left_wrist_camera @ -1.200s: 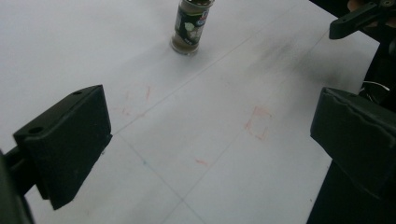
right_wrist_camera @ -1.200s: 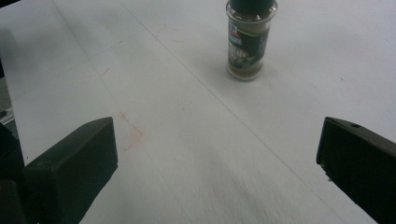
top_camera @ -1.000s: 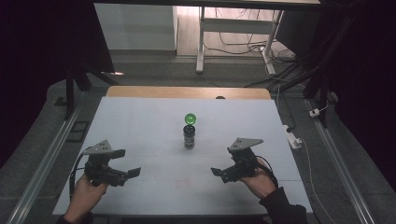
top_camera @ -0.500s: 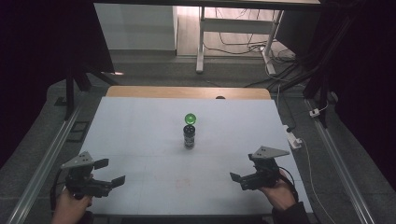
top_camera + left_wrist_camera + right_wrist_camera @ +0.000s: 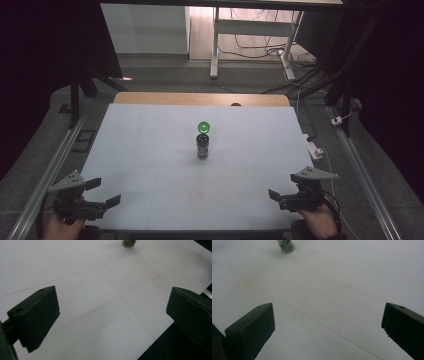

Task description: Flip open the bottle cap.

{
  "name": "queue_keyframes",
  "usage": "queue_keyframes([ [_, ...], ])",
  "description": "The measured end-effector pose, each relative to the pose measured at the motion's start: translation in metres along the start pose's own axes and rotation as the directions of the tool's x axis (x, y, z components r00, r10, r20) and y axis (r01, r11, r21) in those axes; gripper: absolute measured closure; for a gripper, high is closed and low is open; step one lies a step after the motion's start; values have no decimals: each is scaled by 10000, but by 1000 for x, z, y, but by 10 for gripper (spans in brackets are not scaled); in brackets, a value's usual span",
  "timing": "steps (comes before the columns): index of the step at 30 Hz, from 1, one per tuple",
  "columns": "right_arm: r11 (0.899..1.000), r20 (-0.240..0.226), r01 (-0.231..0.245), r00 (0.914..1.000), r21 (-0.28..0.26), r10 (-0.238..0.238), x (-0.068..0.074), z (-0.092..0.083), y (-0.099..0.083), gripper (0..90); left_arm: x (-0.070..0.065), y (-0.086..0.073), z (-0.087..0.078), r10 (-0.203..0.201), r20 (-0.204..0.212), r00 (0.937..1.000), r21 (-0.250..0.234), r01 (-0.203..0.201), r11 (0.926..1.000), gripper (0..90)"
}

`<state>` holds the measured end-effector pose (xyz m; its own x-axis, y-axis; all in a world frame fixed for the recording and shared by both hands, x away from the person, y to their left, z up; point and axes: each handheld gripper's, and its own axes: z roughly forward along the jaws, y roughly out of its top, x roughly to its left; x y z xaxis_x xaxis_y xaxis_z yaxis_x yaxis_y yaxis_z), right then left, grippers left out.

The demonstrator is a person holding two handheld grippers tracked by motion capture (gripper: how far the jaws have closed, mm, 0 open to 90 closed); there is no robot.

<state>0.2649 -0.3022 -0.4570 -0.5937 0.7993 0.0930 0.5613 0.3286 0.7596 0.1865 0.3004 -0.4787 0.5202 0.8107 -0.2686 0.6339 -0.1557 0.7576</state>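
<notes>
Green-capped bottle stands upright mid-table, untouched. Left gripper at seven o'clock, jaws spread; right gripper at five o'clock, jaws spread, both well apart from it.

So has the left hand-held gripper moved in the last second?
Yes. The left hand-held gripper has pulled back toward the table's near-left corner, away from the bottle.

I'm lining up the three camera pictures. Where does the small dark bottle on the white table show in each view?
High view: the small dark bottle stands upright at the table's middle, just in front of a green ball.
Left gripper view: its base at the top edge, right of centre.
Right gripper view: its base at the top edge, left of centre.
Shared landmark: the white table.
</notes>
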Motion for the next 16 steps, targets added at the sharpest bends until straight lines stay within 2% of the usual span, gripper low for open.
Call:
queue_keyframes([
  [6, 9996, 264, -289, 9992, 7, 288, -4, -9, -6, 0, 0, -4, -4, -80, -204, 9998, 191, 84, 9998, 0],
  [11, 9994, 427, -333, 9985, 30, 331, -4, -17, -11, 0, -2, -6, -5, -13, -527, 9986, 726, 51, 9973, 0],
  [16, 9992, 457, -342, 9984, 210, 332, -4, -16, -12, 0, -2, -6, -5, -16, -685, 9976, 895, 77, 9960, 0],
])
